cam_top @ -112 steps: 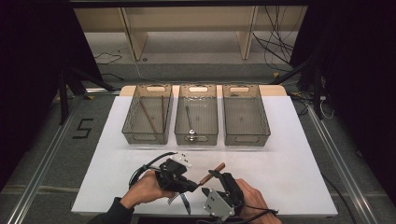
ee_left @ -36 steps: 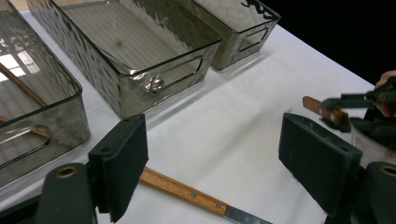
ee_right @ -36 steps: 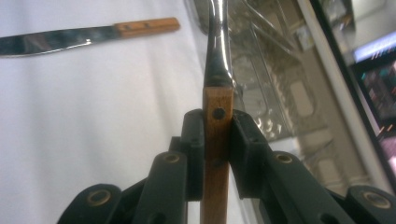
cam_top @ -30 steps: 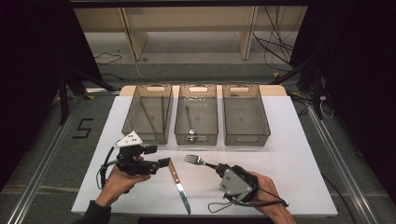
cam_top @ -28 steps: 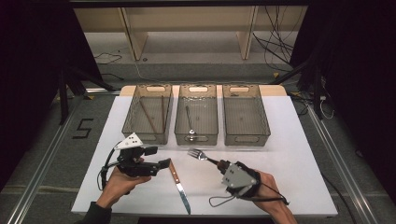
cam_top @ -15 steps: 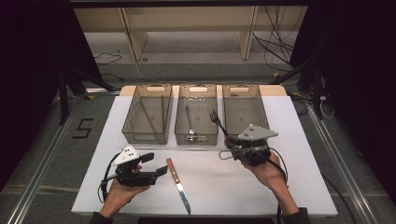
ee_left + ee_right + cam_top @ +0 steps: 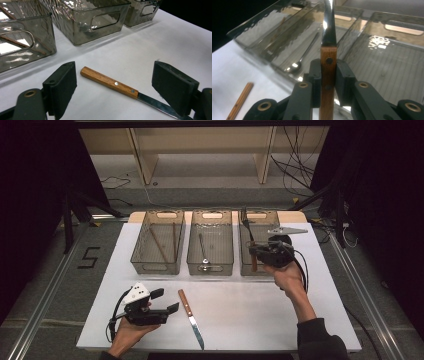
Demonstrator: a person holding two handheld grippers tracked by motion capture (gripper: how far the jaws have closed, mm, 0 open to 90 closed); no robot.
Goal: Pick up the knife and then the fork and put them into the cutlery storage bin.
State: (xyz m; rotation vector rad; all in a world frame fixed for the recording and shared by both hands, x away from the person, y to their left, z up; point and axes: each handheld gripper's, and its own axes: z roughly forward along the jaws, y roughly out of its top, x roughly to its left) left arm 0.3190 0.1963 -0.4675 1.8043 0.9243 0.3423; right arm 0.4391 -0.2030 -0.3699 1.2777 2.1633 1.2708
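Note:
A wooden-handled fork stands tines-up in my right gripper, which is shut on the handle. It hangs over the near end of the right bin, whose floor looks bare in the right gripper view. A wooden-handled knife lies on the white table near the front. My left gripper is open just left of it. In the left gripper view the knife handle lies on the table between the spread jaws, touching neither.
Three clear bins stand in a row at the back. The left bin holds chopsticks; the middle bin holds a spoon. Shelving and cables lie beyond the table's far edge.
My right gripper carried the fork from the table's front up and back to above the right bin. My left gripper sank a little beside the knife, still open.

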